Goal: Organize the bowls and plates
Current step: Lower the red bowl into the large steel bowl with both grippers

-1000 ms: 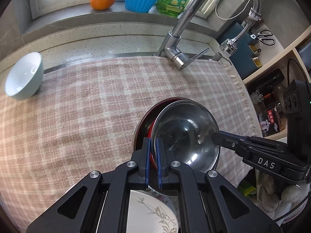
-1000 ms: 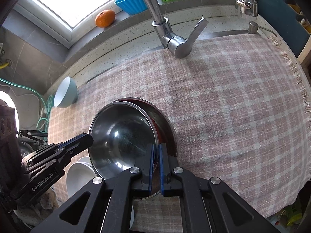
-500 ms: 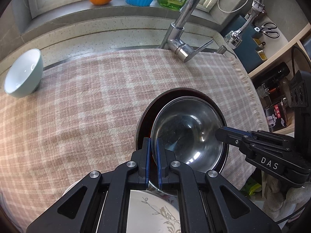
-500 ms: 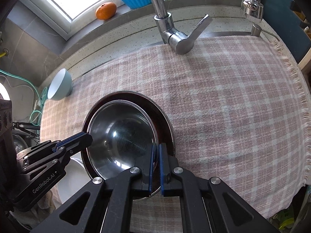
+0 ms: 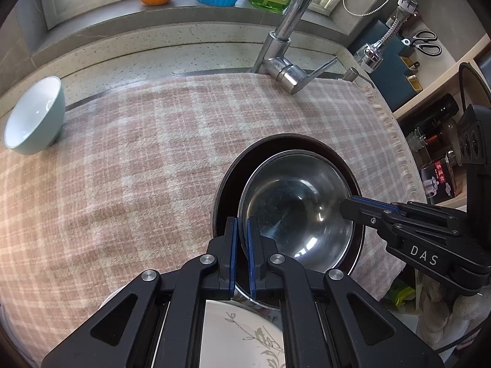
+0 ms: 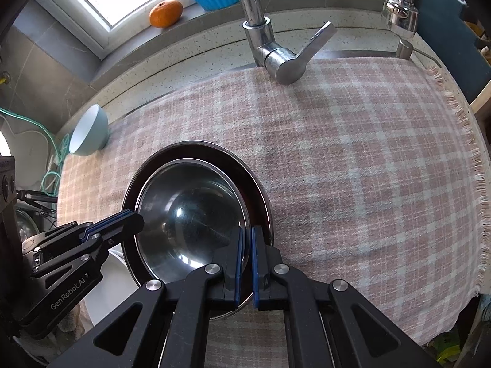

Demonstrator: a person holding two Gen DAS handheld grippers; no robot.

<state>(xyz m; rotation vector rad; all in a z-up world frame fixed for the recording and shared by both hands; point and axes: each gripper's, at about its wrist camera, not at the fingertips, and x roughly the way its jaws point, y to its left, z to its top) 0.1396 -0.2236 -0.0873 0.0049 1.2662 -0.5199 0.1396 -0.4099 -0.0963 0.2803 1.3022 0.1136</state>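
Both jaws are clamped on opposite rims of the stainless steel bowl, left gripper and right gripper, which looks light, rigid and slippery, best held at its thin rim.

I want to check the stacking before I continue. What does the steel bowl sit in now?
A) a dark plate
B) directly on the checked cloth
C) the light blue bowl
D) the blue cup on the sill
A: the steel bowl lies inside the rim of the dark plate, which shows around it in both views, and the plate rests on the cloth.
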